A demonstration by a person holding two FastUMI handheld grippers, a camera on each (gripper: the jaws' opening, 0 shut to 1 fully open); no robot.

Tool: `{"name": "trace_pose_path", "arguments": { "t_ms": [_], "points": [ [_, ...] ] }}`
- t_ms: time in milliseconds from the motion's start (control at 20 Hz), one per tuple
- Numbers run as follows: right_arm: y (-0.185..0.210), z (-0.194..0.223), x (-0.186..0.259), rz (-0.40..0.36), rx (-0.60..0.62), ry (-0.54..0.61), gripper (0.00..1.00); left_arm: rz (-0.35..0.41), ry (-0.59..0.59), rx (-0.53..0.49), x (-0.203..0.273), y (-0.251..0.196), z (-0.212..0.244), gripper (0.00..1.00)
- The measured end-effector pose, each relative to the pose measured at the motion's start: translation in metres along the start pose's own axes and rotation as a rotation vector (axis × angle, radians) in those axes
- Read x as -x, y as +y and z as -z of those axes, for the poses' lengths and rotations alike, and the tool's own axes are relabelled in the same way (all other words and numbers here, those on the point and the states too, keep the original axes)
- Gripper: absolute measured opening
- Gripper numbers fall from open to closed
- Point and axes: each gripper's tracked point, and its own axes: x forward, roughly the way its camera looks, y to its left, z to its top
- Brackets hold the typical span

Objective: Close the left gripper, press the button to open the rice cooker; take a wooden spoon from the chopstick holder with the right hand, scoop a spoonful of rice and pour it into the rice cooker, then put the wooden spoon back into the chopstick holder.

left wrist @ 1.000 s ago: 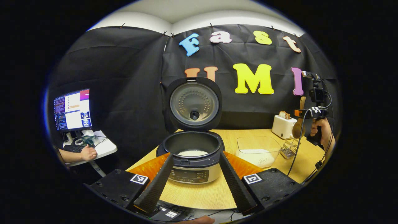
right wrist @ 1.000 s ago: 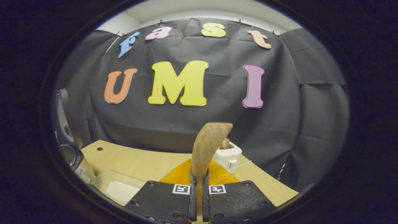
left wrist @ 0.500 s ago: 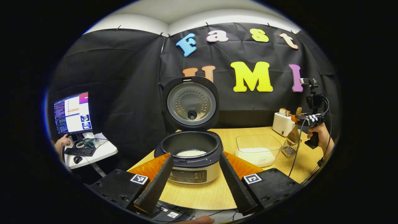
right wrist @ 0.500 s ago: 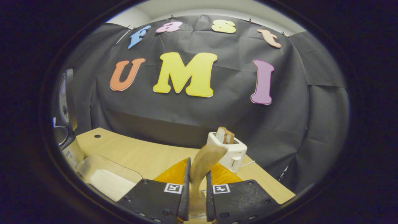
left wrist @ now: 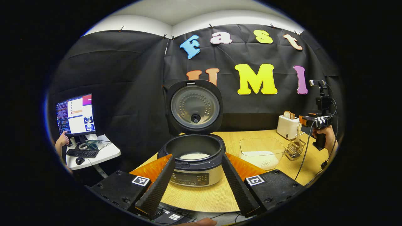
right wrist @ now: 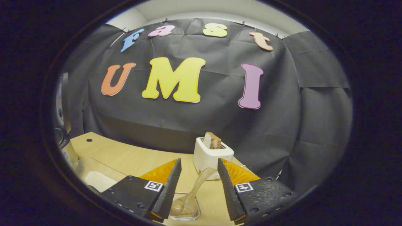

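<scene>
Your right gripper (right wrist: 198, 185) stands spread wide, both fingers apart and touching nothing. Between them and just below, the wooden spoon (right wrist: 191, 194) sits in the chopstick holder (right wrist: 185, 216), bowl down inside it, its handle leaning up and away toward the white toaster (right wrist: 211, 157) just beyond your fingertips. The handle runs through the gap between the fingers, clear of both. A slice of bread stands in the toaster's slot. Off to the left of this gripper lies the clear rice container (right wrist: 94, 175) with white rice in it, and at the far left edge you catch a sliver of the rice cooker (right wrist: 61, 125).

Your left gripper (left wrist: 196, 185) is also spread open, gripping nothing. Its two fingers frame the rice cooker (left wrist: 194, 160), which sits straight ahead between them on the wooden table (left wrist: 204, 197). The lid (left wrist: 194, 106) is raised upright behind the pot, and a low layer of white rice shows at the pot's bottom. To the right of this gripper's right finger stands the clear container (left wrist: 260, 150), and farther right again the wire chopstick holder (left wrist: 295, 150) with the spoon (left wrist: 297, 138) standing in it. Your hand (left wrist: 325, 138) holds the right gripper (left wrist: 309, 120) just above and to the right of that holder, next to the toaster (left wrist: 287, 125). Far off to the left of the left gripper, a monitor (left wrist: 75, 114) glows on a small side desk, with another person's hand beside it.
</scene>
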Motion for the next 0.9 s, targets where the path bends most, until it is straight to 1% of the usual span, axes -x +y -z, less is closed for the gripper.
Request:
{"name": "trace_pose_path", "arguments": {
  "t_ms": [100,150,200,250,300,350,400,450,550,650,750,900],
  "points": [
    [-0.005,0.004,0.006,-0.009,-0.015,0.008,0.8,0.006,-0.002,-0.003,0.001,0.001,-0.001,0.95],
    [-0.004,0.004,0.011,-0.022,-0.029,0.012,0.79,0.018,-0.001,0.005,0.0,-0.001,-0.001,0.95],
    [-0.005,0.007,0.015,-0.034,-0.05,0.022,0.8,0.026,0.006,0.012,0.001,-0.002,0.0,0.88],
    [-0.004,0.01,0.021,-0.055,-0.07,0.032,0.87,0.028,0.002,0.013,0.002,-0.001,-0.001,0.95],
    [-0.002,0.011,0.027,-0.076,-0.086,0.036,0.86,0.027,-0.009,0.012,0.004,0.0,-0.004,0.95],
    [-0.001,0.012,0.032,-0.091,-0.095,0.039,0.87,0.036,-0.02,0.007,0.005,-0.001,-0.009,0.95],
    [-0.003,0.014,0.038,-0.099,-0.096,0.042,0.9,0.046,-0.028,-0.002,0.005,-0.005,-0.013,0.95],
    [-0.005,0.017,0.044,-0.101,-0.105,0.046,0.96,0.047,-0.031,-0.009,0.006,-0.005,-0.018,0.96],
    [-0.004,0.022,0.058,-0.126,-0.129,0.062,0.96,0.041,-0.046,-0.013,0.007,0.0,-0.032,0.96],
    [-0.002,0.026,0.074,-0.159,-0.141,0.067,0.96,0.058,-0.061,-0.011,0.007,-0.005,-0.05,0.96],
    [-0.005,0.027,0.086,-0.184,-0.136,0.06,0.96,0.074,-0.079,-0.02,0.006,-0.007,-0.07,0.96],
    [-0.008,0.027,0.106,-0.221,-0.123,0.045,0.96,0.074,-0.107,-0.018,0.001,0.0,-0.101,0.96]
  ]
}}
